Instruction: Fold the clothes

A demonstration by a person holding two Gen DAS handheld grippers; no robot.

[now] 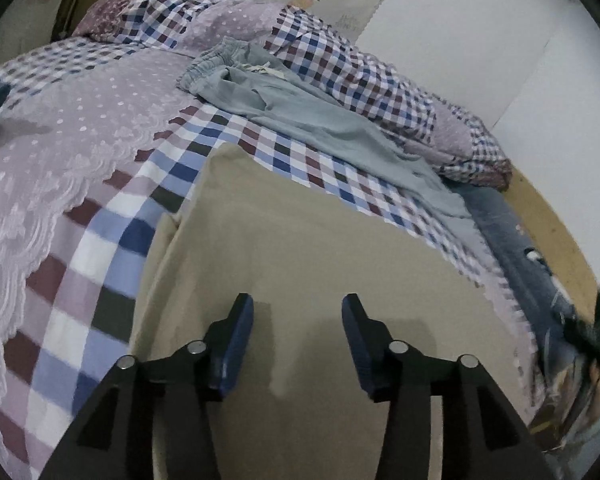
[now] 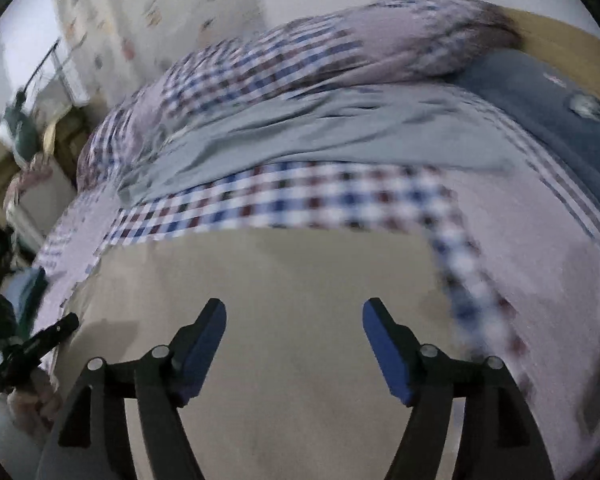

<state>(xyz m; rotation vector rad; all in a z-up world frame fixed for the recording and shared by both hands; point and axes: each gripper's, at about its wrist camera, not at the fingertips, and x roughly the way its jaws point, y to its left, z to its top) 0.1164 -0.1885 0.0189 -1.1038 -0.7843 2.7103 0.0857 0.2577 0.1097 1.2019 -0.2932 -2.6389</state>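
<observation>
Directly under both claws lies a beige garment [image 1: 300, 248], spread flat with straight edges, its far edge ahead of the fingertips and its left edge showing a doubled layer; what kind of garment it is cannot be told. Beneath it and stretching away on every side is the bed's checked and lilac quilt [image 1: 80, 152]. Beyond the beige piece, well ahead of the left gripper [image 1: 298, 312], grey-blue elastic-waist trousers [image 1: 284, 108] lie rumpled and unfolded, and ahead to the right denim jeans [image 1: 512, 240] run along the bed's edge. Left gripper and right gripper [image 2: 294, 316] both hover just above the beige cloth, fingers spread apart, holding nothing. Judging by its tidy outline, the beige piece fits either a laid-out start or a part-made fold; any further fold would call for pinching an edge cleanly.
</observation>
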